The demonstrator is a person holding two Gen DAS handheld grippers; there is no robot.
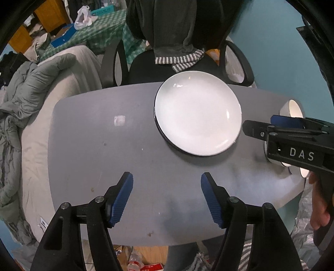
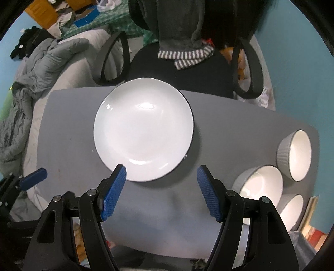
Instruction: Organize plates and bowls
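Left claw (image 1: 167, 198) wide and empty, right claw (image 2: 161, 192) wide and empty, round white ceramic plate (image 2: 143, 129) ahead on grey tabletop (image 2: 68, 150), three grey-ribbed white bowls (image 2: 261, 185) right of right claw

- Your grey table (image 2: 73, 129): rounded corners, a few small stains.
- White plate stack (image 2: 143, 129) sits on it at centre, toward the far edge.
- Three grey ribbed bowls (image 2: 261, 185) cluster at the table's right end.

Teal walls (image 2: 296, 68), a black office chair (image 2: 187, 68) draped with dark clothing, a grey rumpled duvet (image 1: 31, 87), wooden cabinets (image 1: 48, 14) placed behind
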